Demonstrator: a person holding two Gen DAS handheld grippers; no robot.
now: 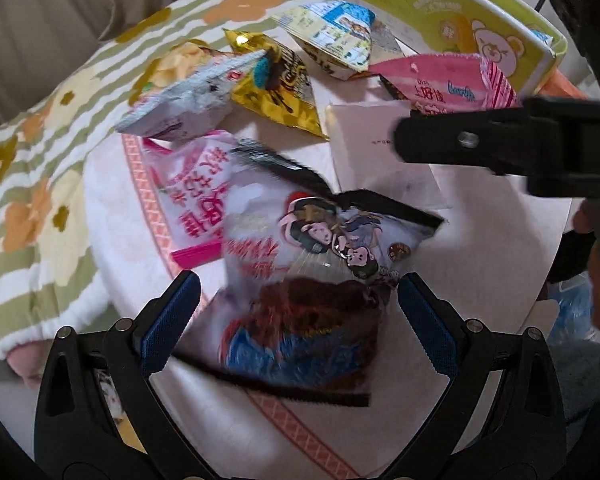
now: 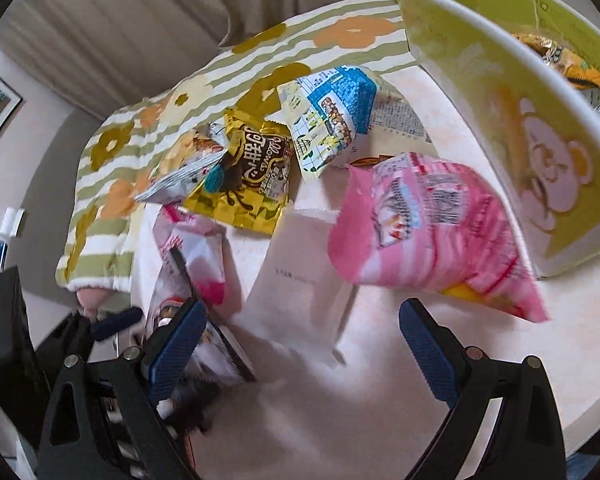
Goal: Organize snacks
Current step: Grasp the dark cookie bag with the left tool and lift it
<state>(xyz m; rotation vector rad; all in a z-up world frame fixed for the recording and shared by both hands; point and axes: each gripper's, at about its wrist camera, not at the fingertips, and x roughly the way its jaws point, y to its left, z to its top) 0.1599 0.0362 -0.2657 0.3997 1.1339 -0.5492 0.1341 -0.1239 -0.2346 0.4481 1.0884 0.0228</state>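
My left gripper (image 1: 298,316) stands wide open around the near end of a grey snack bag (image 1: 312,280) printed with cartoon faces; neither blue pad touches the bag, so I hold nothing there. My right gripper (image 2: 300,344) is also wide open and empty, with the pink bag (image 2: 428,232) at its one o'clock, just beyond the pads.

My worry is the film. These bags are glossy, puffed and pillow-shaped, so I think a pinch on the swollen middle could slide off or crush what is inside; the flat crimped seam looks safer. The grey bag also overlaps a pink-and-white packet (image 1: 192,184) at eleven o'clock, and lifting it could drag that one along.

The yellow-green box (image 2: 512,128) at two o'clock is stiff card with a thin white rim, and a bag could snag on that rim. The gold foil bag (image 2: 248,184) looks crinkly. The striped flowered cloth (image 1: 40,184) is soft and plush.
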